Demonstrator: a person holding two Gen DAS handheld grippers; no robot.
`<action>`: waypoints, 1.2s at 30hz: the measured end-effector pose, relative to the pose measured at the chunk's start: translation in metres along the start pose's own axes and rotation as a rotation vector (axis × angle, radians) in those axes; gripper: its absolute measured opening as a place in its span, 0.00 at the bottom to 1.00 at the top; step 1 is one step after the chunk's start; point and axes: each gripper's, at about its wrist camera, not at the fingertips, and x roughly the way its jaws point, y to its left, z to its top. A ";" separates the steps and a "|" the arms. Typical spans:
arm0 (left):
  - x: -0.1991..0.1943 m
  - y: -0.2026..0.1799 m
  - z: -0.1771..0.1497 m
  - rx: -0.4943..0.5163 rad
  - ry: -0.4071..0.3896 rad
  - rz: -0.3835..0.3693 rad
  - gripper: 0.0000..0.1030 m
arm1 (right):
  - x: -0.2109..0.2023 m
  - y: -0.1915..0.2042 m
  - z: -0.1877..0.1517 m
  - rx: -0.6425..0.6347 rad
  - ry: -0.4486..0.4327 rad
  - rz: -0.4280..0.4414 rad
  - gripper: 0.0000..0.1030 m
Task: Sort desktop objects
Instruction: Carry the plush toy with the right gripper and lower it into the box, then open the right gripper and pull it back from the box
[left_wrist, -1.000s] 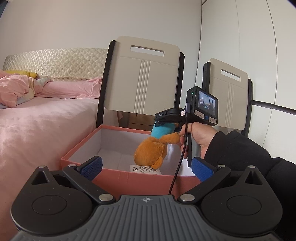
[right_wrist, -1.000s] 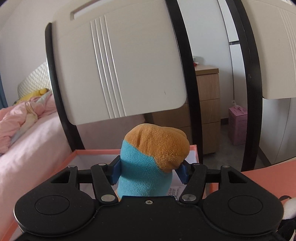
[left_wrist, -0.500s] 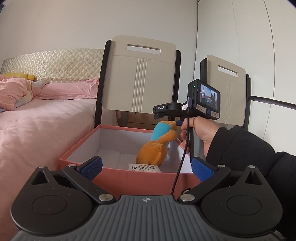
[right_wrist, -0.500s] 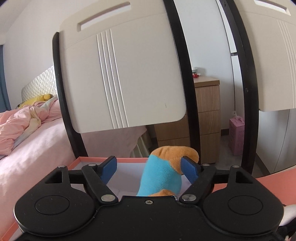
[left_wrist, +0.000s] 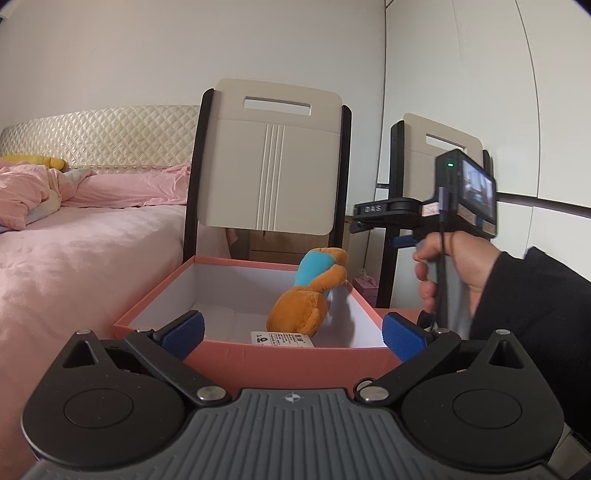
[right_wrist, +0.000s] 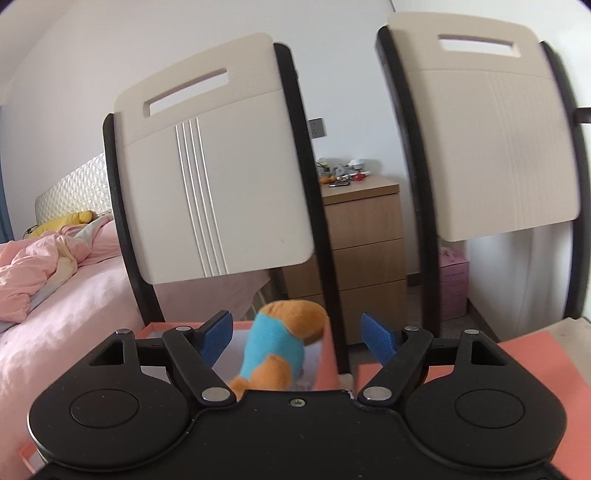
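Toy: plush (left_wrist: 312, 295), orange with a blue band, lies inside the box (left_wrist: 288, 356), leaning toward its far right corner, head end up against the rim.
Box: pink outside, white inside, open top, just ahead of the left claw (left_wrist: 291, 332); its near wall sits between that claw's blue pads.
Left claw: spread wide and empty, pads level with the box's front corners; I cannot tell whether they touch the card.
Right claw: (right_wrist: 295, 338) parted, with nothing clamped; the toy lies ahead of and below it, framed in the gap, clear of both pads.
Right hand: (left_wrist: 454, 266) grips the handle to the right of the box and above its rim.
Label: white printed tag (left_wrist: 282, 338) on the box floor, nearest the left claw, beside the toy's lower end.
Handling: soft, light and squashy by its look; it should give under the pads, not slip, and nothing on it looks breakable.
Hold point: blue middle band, nearest the right claw, looks the firmest waist to pinch; the orange ends would likely flop.
Stage: toy appears placed, so this item looks sorted.
Risk: the light card box may slide or tip if a claw nudges its wall.
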 end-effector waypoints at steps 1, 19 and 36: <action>0.000 -0.001 0.000 0.001 -0.001 -0.001 1.00 | -0.008 -0.002 -0.003 -0.005 -0.001 -0.001 0.75; -0.006 -0.011 -0.004 0.032 -0.006 -0.011 1.00 | -0.153 -0.016 -0.044 -0.027 -0.084 0.067 0.78; -0.006 -0.021 -0.010 0.061 0.000 -0.009 1.00 | -0.222 -0.016 -0.103 -0.055 -0.074 0.096 0.85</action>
